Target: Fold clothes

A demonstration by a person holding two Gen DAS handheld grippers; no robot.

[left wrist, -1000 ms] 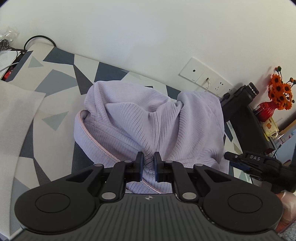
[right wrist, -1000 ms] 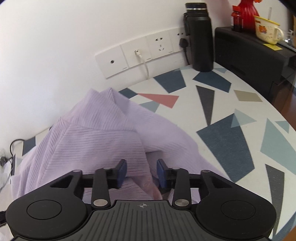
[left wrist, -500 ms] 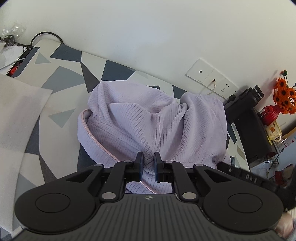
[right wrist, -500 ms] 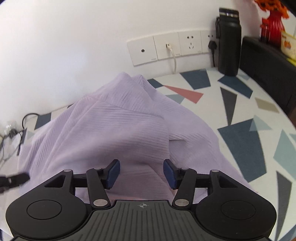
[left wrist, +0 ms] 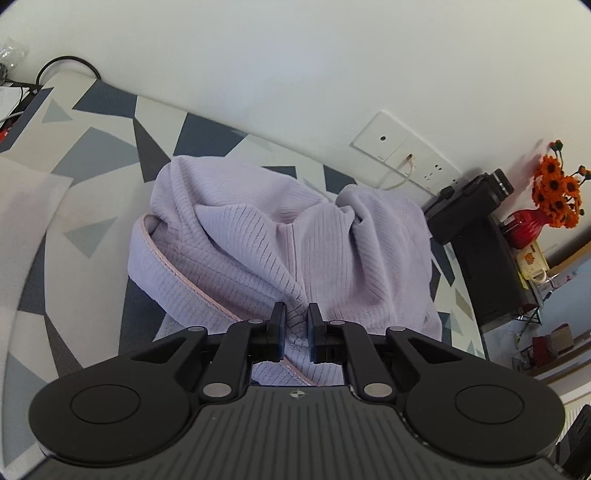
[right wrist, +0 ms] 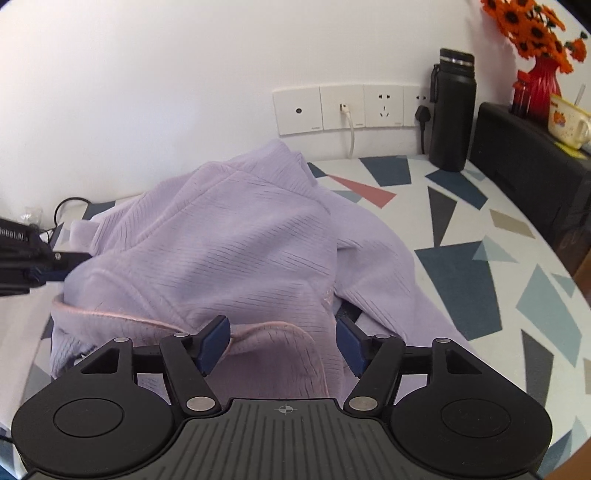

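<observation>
Sweater (left wrist: 288, 240) lay bunched below the wall sockets (right wrist: 340, 109), soft and floppy; our left gripper (left wrist: 295, 325) pinched its hem, right gripper (right wrist: 282, 343) was opening, cloth loose between, so we'd regrip the piped edge.

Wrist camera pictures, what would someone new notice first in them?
A crumpled lilac sweater heaped in the middle of a table patterned with coloured triangles. The left gripper pinches its near edge, while the right gripper is opening over the pink-trimmed hem without pressing on it. Against the wall stand a black bottle and orange flowers in a red vase, at the far right.
</observation>
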